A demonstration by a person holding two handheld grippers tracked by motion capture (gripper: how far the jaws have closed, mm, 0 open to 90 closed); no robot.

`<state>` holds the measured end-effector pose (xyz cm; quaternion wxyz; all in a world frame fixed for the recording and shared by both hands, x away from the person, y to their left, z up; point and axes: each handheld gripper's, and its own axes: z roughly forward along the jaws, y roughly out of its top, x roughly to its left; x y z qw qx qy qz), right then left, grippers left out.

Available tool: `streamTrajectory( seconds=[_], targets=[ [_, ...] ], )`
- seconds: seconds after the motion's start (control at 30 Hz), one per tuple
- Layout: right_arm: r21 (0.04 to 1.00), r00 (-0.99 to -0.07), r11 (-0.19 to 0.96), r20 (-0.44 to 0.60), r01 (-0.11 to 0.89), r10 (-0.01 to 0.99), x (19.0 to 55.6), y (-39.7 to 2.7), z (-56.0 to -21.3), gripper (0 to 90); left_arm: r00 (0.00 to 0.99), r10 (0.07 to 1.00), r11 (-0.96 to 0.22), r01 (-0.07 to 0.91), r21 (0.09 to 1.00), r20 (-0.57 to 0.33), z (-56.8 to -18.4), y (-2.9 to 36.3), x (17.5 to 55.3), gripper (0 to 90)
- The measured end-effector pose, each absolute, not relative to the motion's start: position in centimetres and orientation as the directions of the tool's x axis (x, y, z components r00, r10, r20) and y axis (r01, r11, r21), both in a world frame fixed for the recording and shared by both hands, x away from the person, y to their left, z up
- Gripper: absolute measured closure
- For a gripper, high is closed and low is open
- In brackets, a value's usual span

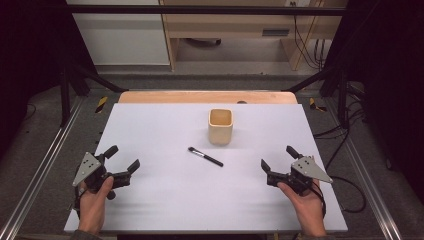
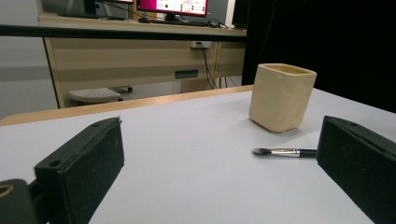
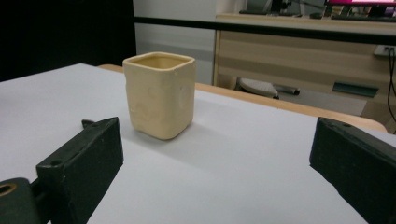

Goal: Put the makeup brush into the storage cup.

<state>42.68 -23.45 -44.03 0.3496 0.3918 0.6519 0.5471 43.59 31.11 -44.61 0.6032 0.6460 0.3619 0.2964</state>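
1. My left hand (image 1: 94,197) comes in from the near left corner of the white surface (image 1: 165,200), forearm running straight up from the near edge, and holds the left tongs (image 1: 123,158) angled toward the far right.
2. My right hand (image 1: 306,200) mirrors it at the near right, holding the right tongs (image 1: 280,157) angled toward the far left.
3. Both tongs are spread wide with nothing between the jaws and nothing touching them. In each gripper view I see bare surface between the two black jaws.
4. A cream square-mouthed cup (image 1: 220,126) stands upright past the middle of the surface, toward the far edge.
5. A small brush (image 1: 205,156) with a black handle lies flat just near of the cup, apart from it, bristles pointing far left, about midway between the two tongs.
6. In the left gripper view the brush (image 2: 284,152) has its handle end hidden behind the right-hand jaw. In the right gripper view only a dark tip shows above the left-hand jaw, and I cannot make it out for certain.
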Motion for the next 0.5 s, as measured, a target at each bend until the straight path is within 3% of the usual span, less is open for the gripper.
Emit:
streamTrajectory(
  seconds=[0.5],
  targets=[
    [0.946, -0.533, 0.182, -0.011, 0.270, 0.846, 42.7, -21.6, -44.3, 2.8, 0.580, 0.814, -0.043, 0.112, 0.993, -0.030, -44.8, 30.5, 43.8, 0.4]
  ],
)
